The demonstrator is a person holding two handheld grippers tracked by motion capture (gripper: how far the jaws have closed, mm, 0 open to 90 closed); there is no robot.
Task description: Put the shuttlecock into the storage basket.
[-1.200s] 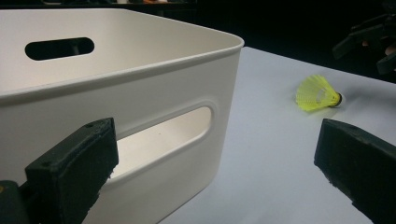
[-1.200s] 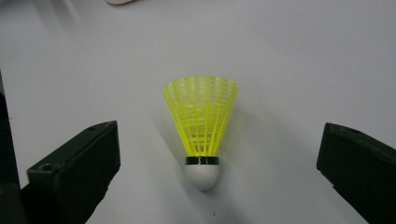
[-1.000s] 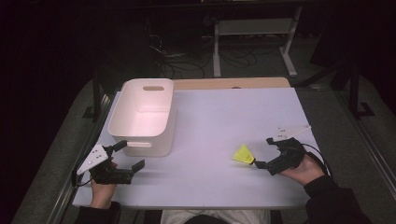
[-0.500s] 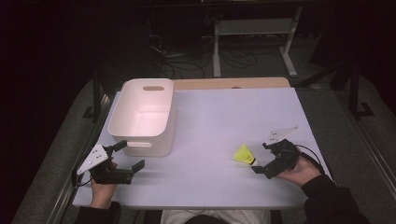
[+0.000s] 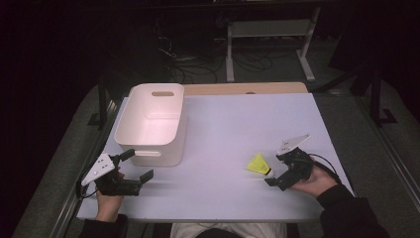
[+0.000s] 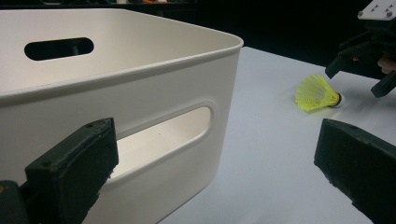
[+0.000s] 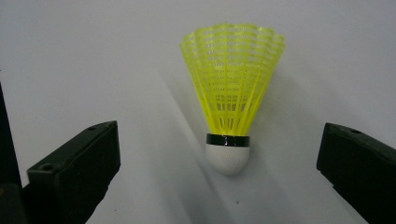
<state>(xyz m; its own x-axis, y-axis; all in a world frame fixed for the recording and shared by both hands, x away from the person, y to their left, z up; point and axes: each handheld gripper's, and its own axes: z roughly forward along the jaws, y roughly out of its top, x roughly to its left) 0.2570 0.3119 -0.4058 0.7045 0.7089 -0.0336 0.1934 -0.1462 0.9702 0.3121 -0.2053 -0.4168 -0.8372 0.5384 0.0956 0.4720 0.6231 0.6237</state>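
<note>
**Progress.** Yellow shuttlecock (image 5: pixel 258 163) lies on its side on the white worktop (image 5: pixel 237 124), at about 4 o'clock from the worktop's centre, well apart from the white bin (image 5: pixel 152 124), which stands at about 9 to 10 o'clock. The bin's inside looks empty as far as the high view shows. Judged stage: early, with the approach to the shuttlecock made but no grasp. Likely left to do, if the bin is the goal: close on the shuttlecock, lift it, carry it across towards 9 o'clock, release it over the bin.

**Right gripper** (image 5: pixel 280 168). Held in the person's right hand at about 4 o'clock on the worktop, just beside the shuttlecock. Jaws wide apart, holding nothing. In the right gripper view the shuttlecock (image 7: pixel 232 98) lies between and just ahead of the two jaws, white cork tip pointing back at the camera and the skirt fanning towards 12 o'clock; neither jaw touches it.

**Left gripper** (image 5: pixel 136 168). Held in the person's left hand at about 8 o'clock, near the bin's near end. Jaws wide apart, empty. In the left gripper view the bin's handle slot (image 6: pixel 163 140) sits close ahead; whether a jaw touches the bin wall cannot be told. The shuttlecock (image 6: pixel 317 93) lies farther off at about 2 o'clock.
</note>
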